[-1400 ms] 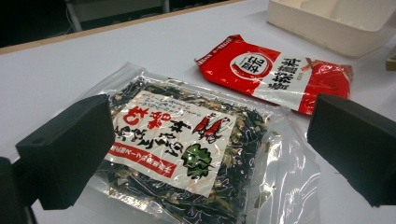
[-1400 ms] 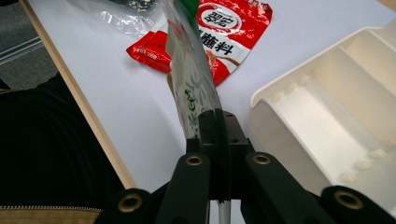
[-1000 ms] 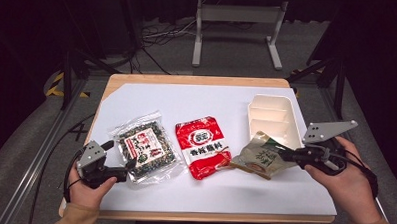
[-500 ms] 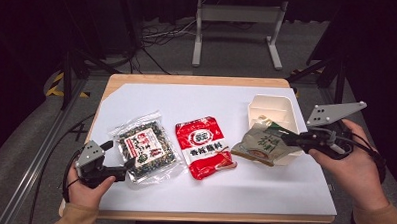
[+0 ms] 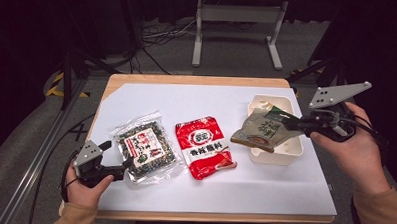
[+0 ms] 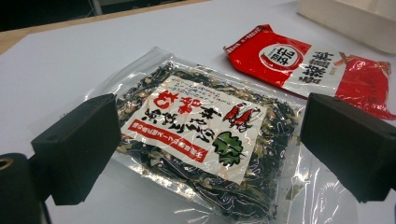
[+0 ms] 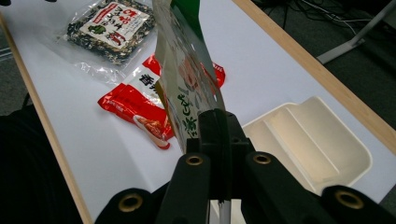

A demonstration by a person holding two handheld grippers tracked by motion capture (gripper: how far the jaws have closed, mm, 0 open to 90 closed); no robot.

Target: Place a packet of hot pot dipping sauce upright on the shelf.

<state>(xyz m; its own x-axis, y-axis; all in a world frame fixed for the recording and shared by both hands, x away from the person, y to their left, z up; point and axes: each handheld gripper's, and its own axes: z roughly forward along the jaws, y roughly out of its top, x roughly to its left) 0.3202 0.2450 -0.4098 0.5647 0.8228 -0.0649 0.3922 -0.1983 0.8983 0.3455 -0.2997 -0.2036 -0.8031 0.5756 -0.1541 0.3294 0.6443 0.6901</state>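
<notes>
My right gripper (image 5: 292,124) is shut on the edge of a green and beige packet (image 5: 262,132), which hangs in the air over the left part of the white tray (image 5: 291,150). In the right gripper view the packet (image 7: 184,79) stands on edge, pinched between the closed jaws, with the tray (image 7: 345,149) below to the right. My left gripper (image 5: 127,162) rests low at the near left, open, its jaws on either side of the near edge of a clear packet of dark dried flakes (image 5: 144,150) (image 6: 205,140). A red packet (image 5: 205,147) (image 6: 308,65) lies flat at mid table.
The white mat (image 5: 187,104) covers a wooden table (image 5: 187,80), whose far half is bare. A metal stand (image 5: 237,28) and cables lie on the floor beyond. The person's hands come in from the bottom corners.
The right gripper has lifted the green and beige packet off the mat and carried it up and back, over the white tray. The left gripper has stayed put.
</notes>
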